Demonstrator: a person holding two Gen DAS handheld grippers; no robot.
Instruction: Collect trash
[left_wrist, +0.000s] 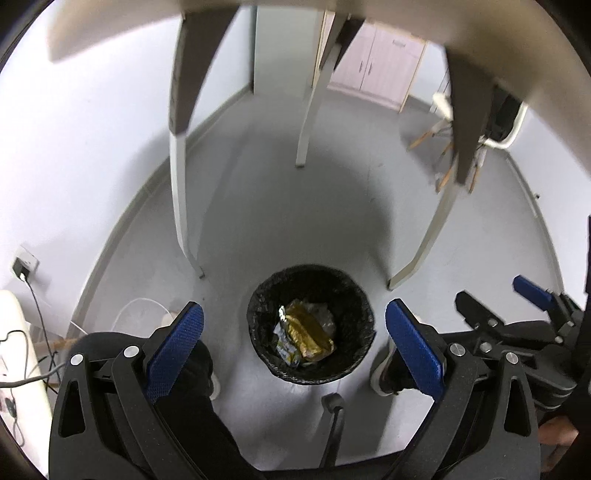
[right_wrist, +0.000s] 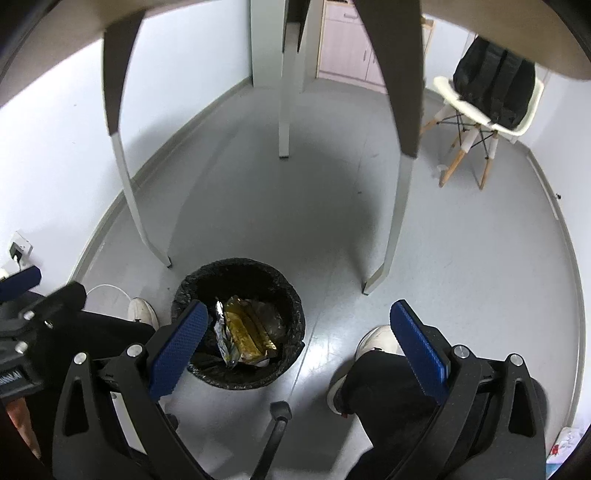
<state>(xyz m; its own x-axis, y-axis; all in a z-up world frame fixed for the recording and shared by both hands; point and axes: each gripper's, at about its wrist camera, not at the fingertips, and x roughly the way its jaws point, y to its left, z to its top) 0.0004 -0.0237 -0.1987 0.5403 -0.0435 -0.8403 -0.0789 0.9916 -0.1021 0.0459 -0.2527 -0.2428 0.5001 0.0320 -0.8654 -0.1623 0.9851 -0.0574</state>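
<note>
From the left wrist camera, the left hand-held gripper (left_wrist: 293, 349) hangs above a round bin (left_wrist: 312, 325) lined with a black bag, its blue fingers spread wide apart and holding nothing. The bin stands on the grey floor (left_wrist: 295, 206) just in front of the desk's (left_wrist: 461, 48) white legs. A crumpled gold and silver wrapper (left_wrist: 304, 338) lies inside the bin. At the right edge, the right hand-held gripper (left_wrist: 495, 302) shows, also spread apart.

From the right wrist camera, the right hand-held gripper (right_wrist: 295, 349) has its fingers wide apart and empty, held over the floor just right of the bin (right_wrist: 240, 325). The wrapper (right_wrist: 245, 336) rests inside the bin. The person's white shoes (right_wrist: 142, 310) stand on either side of it. Far off, a black backpack (right_wrist: 495, 85) sits on a white chair (right_wrist: 469, 107).
</note>
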